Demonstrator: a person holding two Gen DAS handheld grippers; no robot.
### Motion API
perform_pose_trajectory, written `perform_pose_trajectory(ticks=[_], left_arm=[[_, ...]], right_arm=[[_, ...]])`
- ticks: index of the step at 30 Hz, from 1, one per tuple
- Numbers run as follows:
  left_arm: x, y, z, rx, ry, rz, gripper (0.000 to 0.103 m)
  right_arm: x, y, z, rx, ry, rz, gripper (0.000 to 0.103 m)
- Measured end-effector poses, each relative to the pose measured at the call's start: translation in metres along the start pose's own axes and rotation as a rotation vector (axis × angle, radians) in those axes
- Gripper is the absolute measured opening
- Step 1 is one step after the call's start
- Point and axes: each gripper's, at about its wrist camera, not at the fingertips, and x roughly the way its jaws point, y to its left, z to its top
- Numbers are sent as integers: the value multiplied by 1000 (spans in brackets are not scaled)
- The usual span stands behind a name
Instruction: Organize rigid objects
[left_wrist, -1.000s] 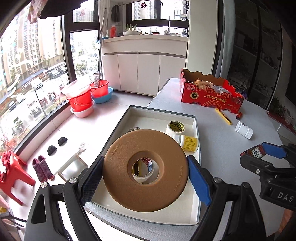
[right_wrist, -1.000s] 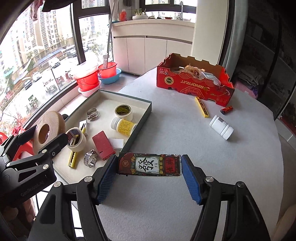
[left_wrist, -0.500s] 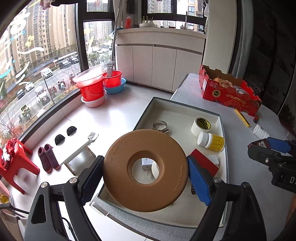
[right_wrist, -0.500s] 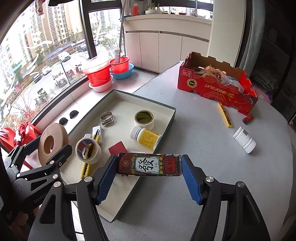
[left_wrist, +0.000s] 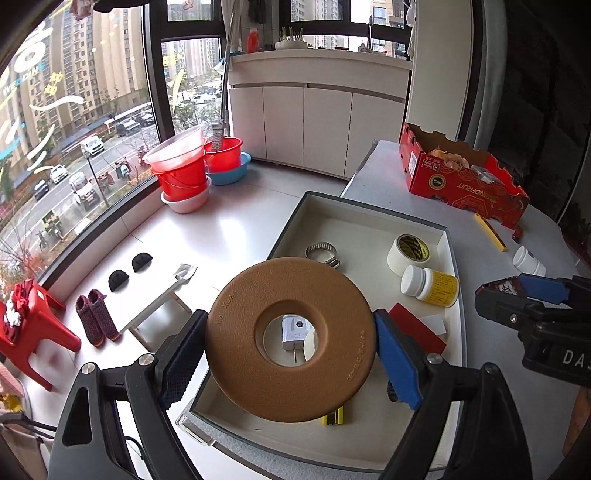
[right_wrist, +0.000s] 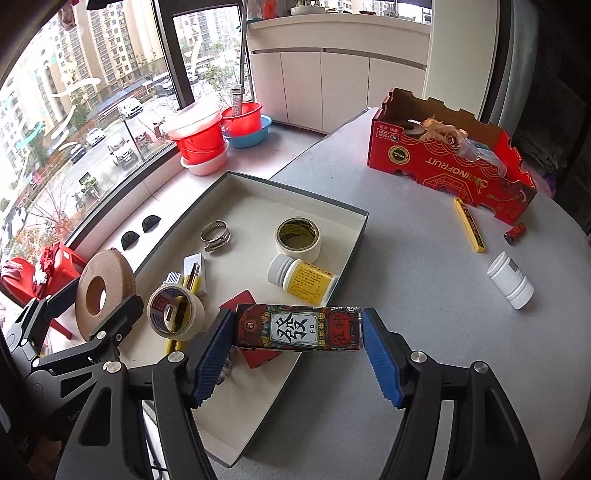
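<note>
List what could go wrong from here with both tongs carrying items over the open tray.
1. The left tongs pinch the brown ring only at two rim points; it could pivot and fall onto the white plug beneath.
2. The right tongs hold the printed box by its ends over the tray wall; lowering may hit the red card or yellow-labelled bottle.

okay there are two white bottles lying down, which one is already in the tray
The white bottle with the yellow label, lying on its side inside the tray beside the masking tape roll. The plain white bottle lies out on the grey table.
</note>
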Motion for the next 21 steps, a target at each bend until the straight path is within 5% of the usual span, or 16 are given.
perform_pose_trajectory(ticks=[21], left_arm=[[48, -26, 30, 76, 30, -13, 89]], right_arm=[[33, -16, 28, 84, 30, 40, 70]])
